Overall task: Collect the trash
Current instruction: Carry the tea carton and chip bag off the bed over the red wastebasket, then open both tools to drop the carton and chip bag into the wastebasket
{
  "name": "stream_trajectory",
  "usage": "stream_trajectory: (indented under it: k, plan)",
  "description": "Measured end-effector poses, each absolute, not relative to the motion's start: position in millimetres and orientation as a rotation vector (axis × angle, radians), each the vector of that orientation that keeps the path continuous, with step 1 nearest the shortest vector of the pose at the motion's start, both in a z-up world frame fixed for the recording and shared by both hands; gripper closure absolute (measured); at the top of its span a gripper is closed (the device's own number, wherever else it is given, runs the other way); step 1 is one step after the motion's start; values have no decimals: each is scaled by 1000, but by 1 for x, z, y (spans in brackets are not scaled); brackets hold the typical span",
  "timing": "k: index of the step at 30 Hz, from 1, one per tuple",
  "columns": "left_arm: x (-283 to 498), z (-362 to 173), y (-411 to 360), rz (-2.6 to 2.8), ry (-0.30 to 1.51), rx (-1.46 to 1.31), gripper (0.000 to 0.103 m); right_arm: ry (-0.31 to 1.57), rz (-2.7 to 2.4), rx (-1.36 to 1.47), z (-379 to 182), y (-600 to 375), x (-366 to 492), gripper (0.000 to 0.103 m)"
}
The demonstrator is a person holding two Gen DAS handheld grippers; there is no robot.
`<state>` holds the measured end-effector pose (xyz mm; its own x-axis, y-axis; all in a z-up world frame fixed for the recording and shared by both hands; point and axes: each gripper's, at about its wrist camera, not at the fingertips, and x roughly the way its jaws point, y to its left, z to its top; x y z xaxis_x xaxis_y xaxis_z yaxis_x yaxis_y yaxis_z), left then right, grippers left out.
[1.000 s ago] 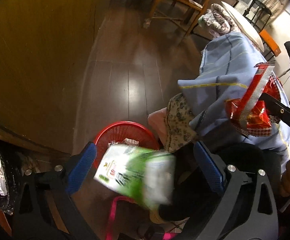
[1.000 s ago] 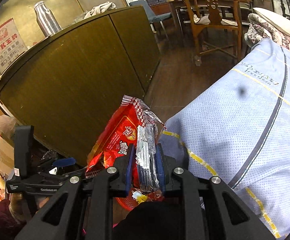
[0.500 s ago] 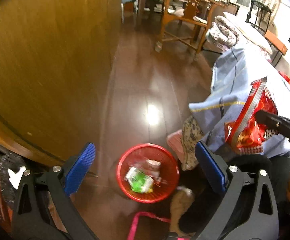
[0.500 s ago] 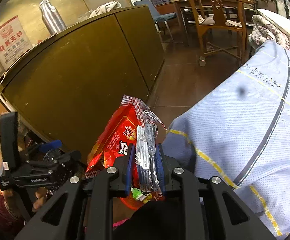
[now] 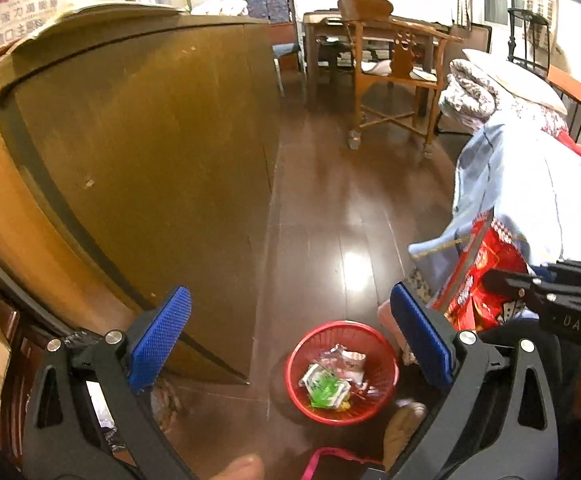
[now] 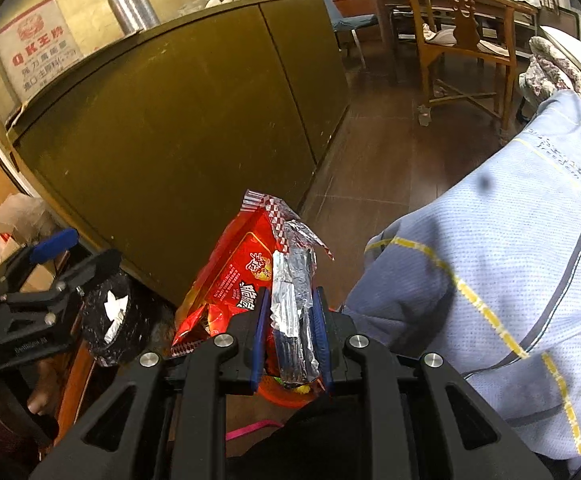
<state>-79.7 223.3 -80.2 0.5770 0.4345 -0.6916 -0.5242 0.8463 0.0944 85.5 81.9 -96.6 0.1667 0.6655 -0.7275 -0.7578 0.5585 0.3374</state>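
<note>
My left gripper (image 5: 290, 336) is open and holds nothing, high above a red mesh waste basket (image 5: 386, 360) on the dark floor. A green and white wrapper (image 5: 324, 388) lies in the basket among other scraps. My right gripper (image 6: 290, 320) is shut on a red snack bag (image 6: 242, 268) with a silver foil inside, pinching its folded edge. In the left wrist view the red snack bag (image 5: 478, 280) hangs at the right, above and beside the basket, with the right gripper (image 5: 502, 284) on it. The left gripper (image 6: 54, 264) shows at the left of the right wrist view.
A tall brown cabinet (image 5: 138, 168) stands left of the basket. A light blue quilt (image 6: 510, 248) over a bed edge hangs at the right. A wooden chair (image 5: 394, 76) and table stand at the back. A pink strap (image 5: 330, 456) lies near the basket.
The green and white wrapper left my left gripper and dropped into the red basket. My left gripper rose and tilted up, showing more of the room. The right gripper kept still with the bag.
</note>
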Motion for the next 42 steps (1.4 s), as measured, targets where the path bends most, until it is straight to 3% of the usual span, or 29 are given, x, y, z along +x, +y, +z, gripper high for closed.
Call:
stream_trajectory:
  k: [27, 42]
  plan:
    - [-88, -87, 255, 625, 828, -216, 7, 1208, 1009, -383, -171, 187, 91, 81]
    - [-100, -88, 267, 626, 840, -289, 7, 1470, 919, -594, -256, 247, 89, 81]
